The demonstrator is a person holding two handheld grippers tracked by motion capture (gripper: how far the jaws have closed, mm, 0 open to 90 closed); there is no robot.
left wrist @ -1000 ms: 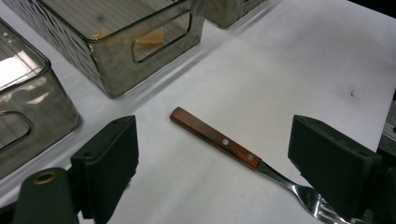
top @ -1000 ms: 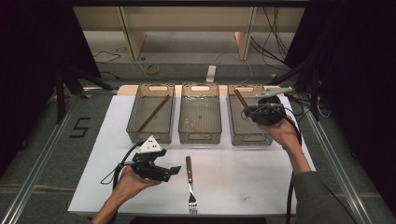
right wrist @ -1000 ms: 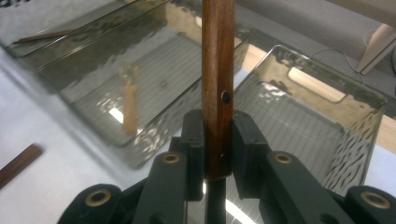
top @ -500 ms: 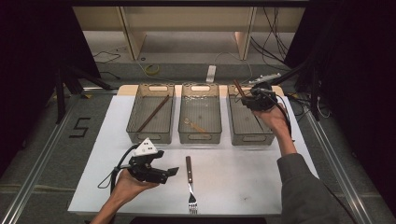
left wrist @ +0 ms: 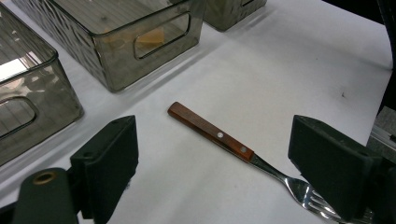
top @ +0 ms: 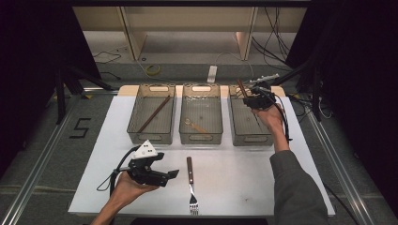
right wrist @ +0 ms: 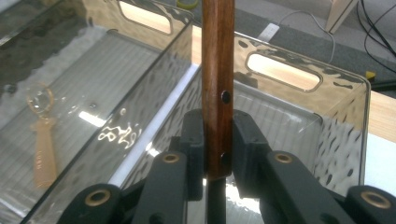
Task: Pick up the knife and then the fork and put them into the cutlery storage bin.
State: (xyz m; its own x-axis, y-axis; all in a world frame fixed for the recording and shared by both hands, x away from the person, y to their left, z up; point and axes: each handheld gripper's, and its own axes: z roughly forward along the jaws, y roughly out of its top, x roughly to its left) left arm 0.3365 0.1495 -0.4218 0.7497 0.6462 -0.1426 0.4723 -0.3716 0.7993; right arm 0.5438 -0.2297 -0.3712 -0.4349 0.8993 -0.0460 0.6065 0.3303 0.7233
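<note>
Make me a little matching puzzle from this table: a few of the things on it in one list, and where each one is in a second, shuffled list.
Things:
1. fork
2. long brown stick
3. wooden-handled utensil
4. pale spoon

Places:
A. in the middle bin
B. clamped in the right gripper
C. flat on the white sheet, in front of the left gripper
D. in the left bin

Pairs: 1-C, 2-D, 3-B, 4-A

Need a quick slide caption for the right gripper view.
Right gripper clamps a wooden handle upright over the right-hand clear bin.
</note>
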